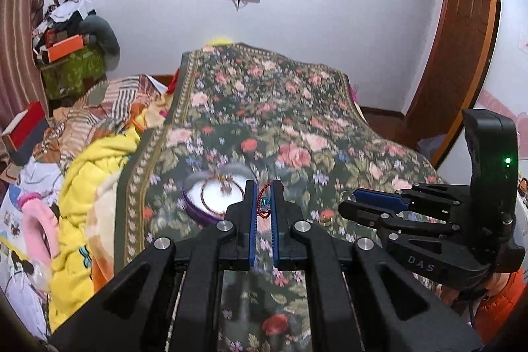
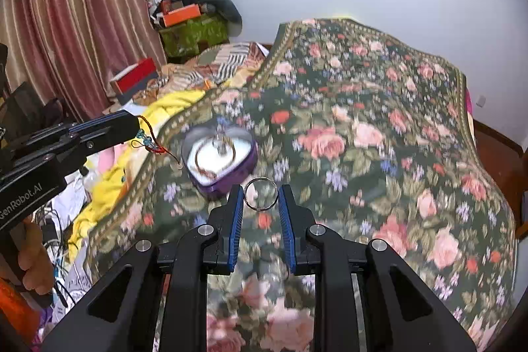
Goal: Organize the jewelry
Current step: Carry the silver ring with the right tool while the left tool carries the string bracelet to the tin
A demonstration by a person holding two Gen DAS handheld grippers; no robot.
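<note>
A purple heart-shaped jewelry box (image 2: 219,159) lies open on the floral bedspread (image 2: 379,127), with a gold bangle (image 2: 214,159) and a small piece inside. It also shows in the left wrist view (image 1: 211,197). My left gripper (image 1: 264,198) is shut on a red braided cord bracelet with teal beads (image 1: 264,203), just right of the box; the cord hangs from it in the right wrist view (image 2: 150,141). My right gripper (image 2: 260,197) is shut on a silver ring (image 2: 260,193), held near the box's right front edge. It also shows in the left wrist view (image 1: 354,203).
A small ring (image 1: 325,216) lies on the floral bedspread (image 1: 297,121) near the right gripper. Yellow and patterned bedding (image 1: 95,170) is heaped on the left. Boxes (image 2: 188,28) are stacked by the curtain (image 2: 66,15). A wooden door (image 1: 462,38) stands at the right.
</note>
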